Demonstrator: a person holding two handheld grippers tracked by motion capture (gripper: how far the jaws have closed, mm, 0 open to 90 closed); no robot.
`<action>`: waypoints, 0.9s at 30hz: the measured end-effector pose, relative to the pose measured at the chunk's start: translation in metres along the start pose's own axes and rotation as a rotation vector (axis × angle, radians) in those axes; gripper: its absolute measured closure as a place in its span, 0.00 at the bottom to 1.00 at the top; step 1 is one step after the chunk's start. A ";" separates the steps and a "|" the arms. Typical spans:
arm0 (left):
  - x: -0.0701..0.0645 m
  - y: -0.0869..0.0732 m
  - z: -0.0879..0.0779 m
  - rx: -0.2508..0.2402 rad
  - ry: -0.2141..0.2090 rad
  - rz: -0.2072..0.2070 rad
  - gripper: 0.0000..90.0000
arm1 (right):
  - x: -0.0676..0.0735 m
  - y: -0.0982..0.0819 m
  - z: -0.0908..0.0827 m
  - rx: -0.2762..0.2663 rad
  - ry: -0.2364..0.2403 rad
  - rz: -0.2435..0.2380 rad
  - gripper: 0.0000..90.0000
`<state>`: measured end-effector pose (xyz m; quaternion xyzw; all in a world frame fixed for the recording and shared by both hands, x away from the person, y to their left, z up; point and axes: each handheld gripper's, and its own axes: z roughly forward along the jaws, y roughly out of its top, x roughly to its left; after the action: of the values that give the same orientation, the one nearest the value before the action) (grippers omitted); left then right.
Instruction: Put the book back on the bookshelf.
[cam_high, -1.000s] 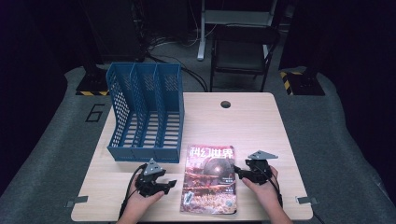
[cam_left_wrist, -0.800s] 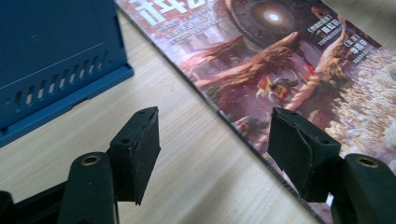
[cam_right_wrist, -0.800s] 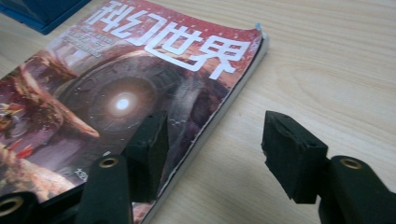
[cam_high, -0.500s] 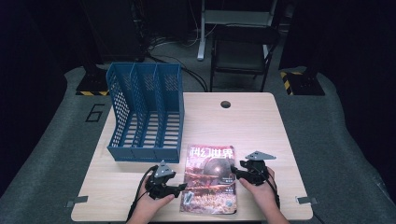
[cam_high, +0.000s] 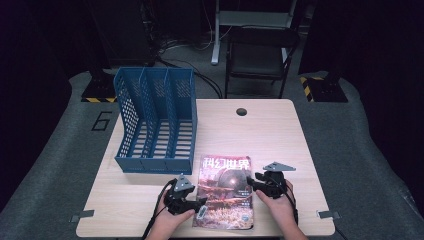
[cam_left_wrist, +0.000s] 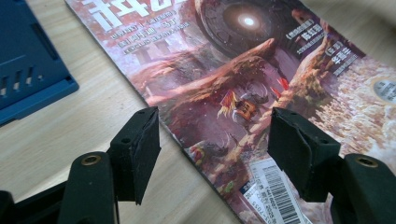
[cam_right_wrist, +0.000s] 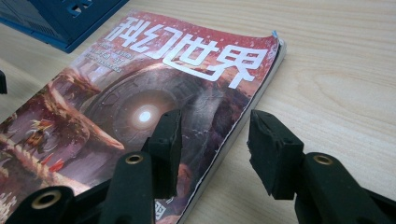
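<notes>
Now: right gripper (cam_right_wrist: 212, 149) straddling magazine (cam_high: 225, 192) edge, jaws just closing, nothing pinched; left gripper (cam_left_wrist: 212, 154) open astride opposite edge. Close squarely, lift level.

high view overhead; gripper views close, sharing magazine (cam_high: 224, 192).

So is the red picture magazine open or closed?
Closed. The red picture magazine lies flat on the wooden table, front cover up, no inside pages showing.

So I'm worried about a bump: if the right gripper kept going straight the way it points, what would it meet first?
Probably the magazine: the right gripper, jaws just closing, straddles its edge, so that edge comes first.
</notes>
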<state>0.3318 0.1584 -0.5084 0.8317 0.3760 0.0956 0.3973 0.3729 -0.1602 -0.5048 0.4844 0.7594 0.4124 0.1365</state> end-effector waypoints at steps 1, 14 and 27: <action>-0.001 0.000 0.002 0.002 0.001 0.000 0.38 | 0.000 0.000 0.000 0.000 0.000 -0.001 0.61; -0.006 -0.005 0.014 0.021 0.031 0.005 0.37 | 0.008 -0.004 0.012 0.052 0.004 -0.005 0.59; -0.010 -0.006 0.018 -0.008 0.058 -0.012 0.36 | 0.006 -0.005 0.017 0.073 -0.031 0.049 0.53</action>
<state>0.3296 0.1428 -0.5234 0.8246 0.3918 0.1189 0.3903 0.3773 -0.1480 -0.5180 0.5140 0.7596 0.3798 0.1204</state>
